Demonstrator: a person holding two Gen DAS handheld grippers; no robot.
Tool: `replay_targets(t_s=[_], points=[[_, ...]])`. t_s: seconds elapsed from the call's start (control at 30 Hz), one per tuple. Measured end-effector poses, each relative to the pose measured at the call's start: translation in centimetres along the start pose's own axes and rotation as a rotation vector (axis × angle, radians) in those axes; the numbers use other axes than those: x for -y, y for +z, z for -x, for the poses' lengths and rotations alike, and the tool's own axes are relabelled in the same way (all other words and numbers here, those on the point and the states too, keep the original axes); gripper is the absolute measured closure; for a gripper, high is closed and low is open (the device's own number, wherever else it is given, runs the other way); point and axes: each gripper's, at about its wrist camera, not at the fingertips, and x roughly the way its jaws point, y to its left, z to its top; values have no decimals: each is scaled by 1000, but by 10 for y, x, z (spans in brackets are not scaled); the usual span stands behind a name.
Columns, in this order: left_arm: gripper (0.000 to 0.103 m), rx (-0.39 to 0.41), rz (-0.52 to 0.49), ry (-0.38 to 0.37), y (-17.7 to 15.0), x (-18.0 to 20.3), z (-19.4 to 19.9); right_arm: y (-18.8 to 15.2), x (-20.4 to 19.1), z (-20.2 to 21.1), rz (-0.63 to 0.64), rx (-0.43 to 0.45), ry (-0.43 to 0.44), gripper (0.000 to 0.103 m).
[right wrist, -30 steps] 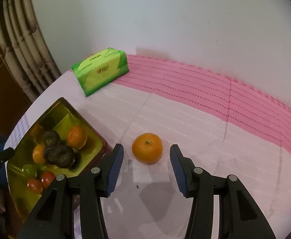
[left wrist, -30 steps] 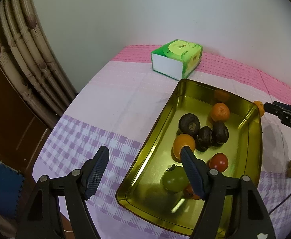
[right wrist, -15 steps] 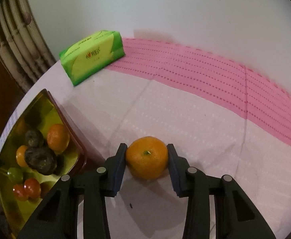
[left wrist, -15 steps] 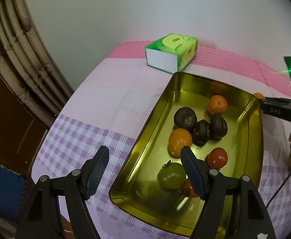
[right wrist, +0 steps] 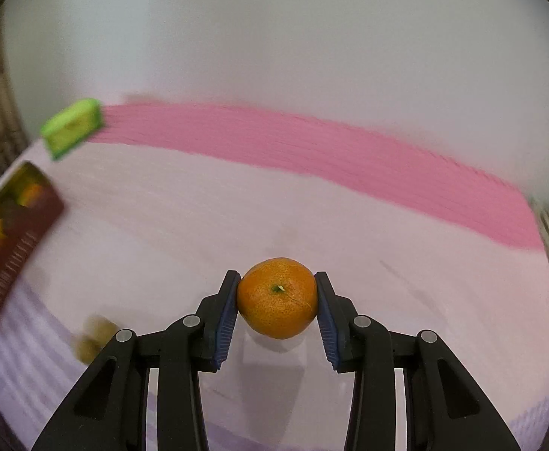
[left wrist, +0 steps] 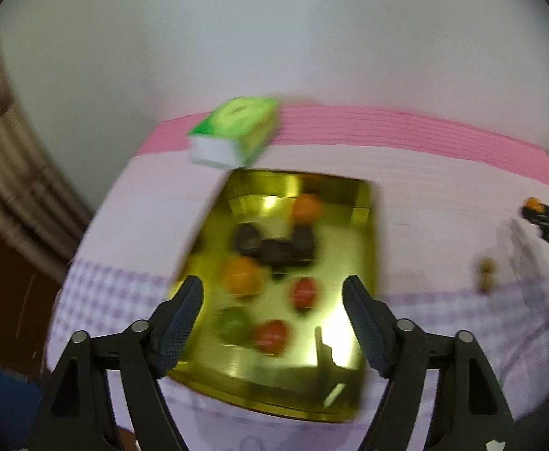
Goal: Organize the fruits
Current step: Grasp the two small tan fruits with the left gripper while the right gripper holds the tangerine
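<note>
Fruits are being gathered: the round orange mandarin is being held at lower centre between the blue pads of the right claw, clear of the pink-clothed surface. It could be dropped if the grip loosens while it is being carried. The left claw, whose jaws have just been opening, is standing wide and empty over the gold metal tray.

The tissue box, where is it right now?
In the left wrist view the tissue box sits at the table's far edge, just beyond the gold tray's far left corner, on the pink stripe by the wall.
</note>
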Motion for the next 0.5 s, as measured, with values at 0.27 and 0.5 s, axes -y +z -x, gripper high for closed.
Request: replay_targets(t_s=[0.27,0.5], points=[[15,-27,-224,-264,4,121,-15,-31,46,-13,-127,8,-6,62],[20,-101,-337,-319,5,193,-66,-40,59,-8,-156,37,40,62]])
